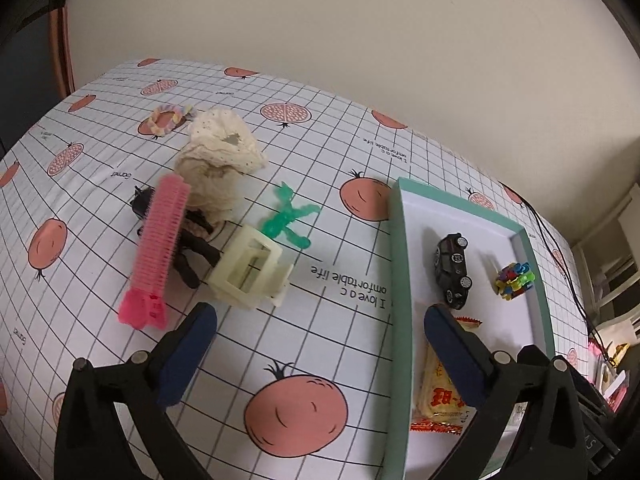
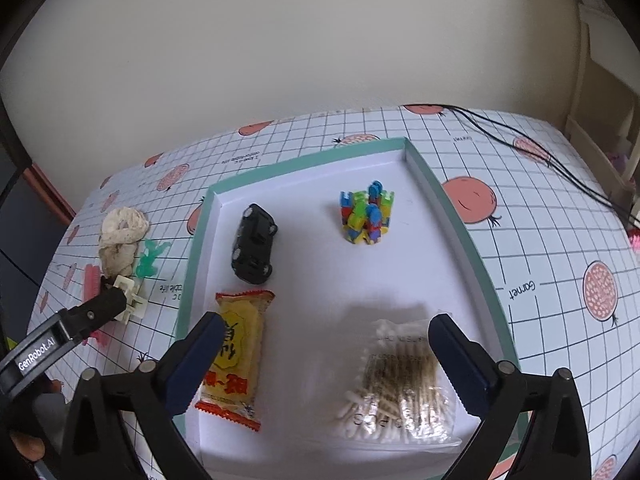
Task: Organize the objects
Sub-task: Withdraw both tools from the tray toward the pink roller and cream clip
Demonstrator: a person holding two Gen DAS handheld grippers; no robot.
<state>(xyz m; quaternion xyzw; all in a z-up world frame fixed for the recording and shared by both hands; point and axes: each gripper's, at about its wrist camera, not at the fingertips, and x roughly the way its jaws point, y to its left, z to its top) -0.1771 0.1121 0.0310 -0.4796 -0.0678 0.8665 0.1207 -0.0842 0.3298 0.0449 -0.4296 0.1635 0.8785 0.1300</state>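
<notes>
The sorting looks partly done: the green-rimmed tray (image 2: 440, 184) already holds a black toy car (image 2: 255, 245), a block cluster (image 2: 366, 218), a snack packet (image 2: 236, 354) and a bag of cotton swabs (image 2: 400, 380). The right gripper (image 2: 325, 364) hangs open and empty above the swabs. The left gripper (image 1: 320, 354), also open, points towards 11 o'clock at the desk's (image 1: 340, 120) unsorted pile, nearest the cream clip (image 1: 250, 270) and pink comb (image 1: 158, 252).

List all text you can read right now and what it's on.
"GenRobot.AI": left gripper body label.
"I love a c / omfortable life": tablecloth, printed upside down.
"Garnet": tablecloth, beside the fruit prints.
Snack packet: large red characters, not legible to me.
Cotton swab bag: print too blurred to read.
</notes>
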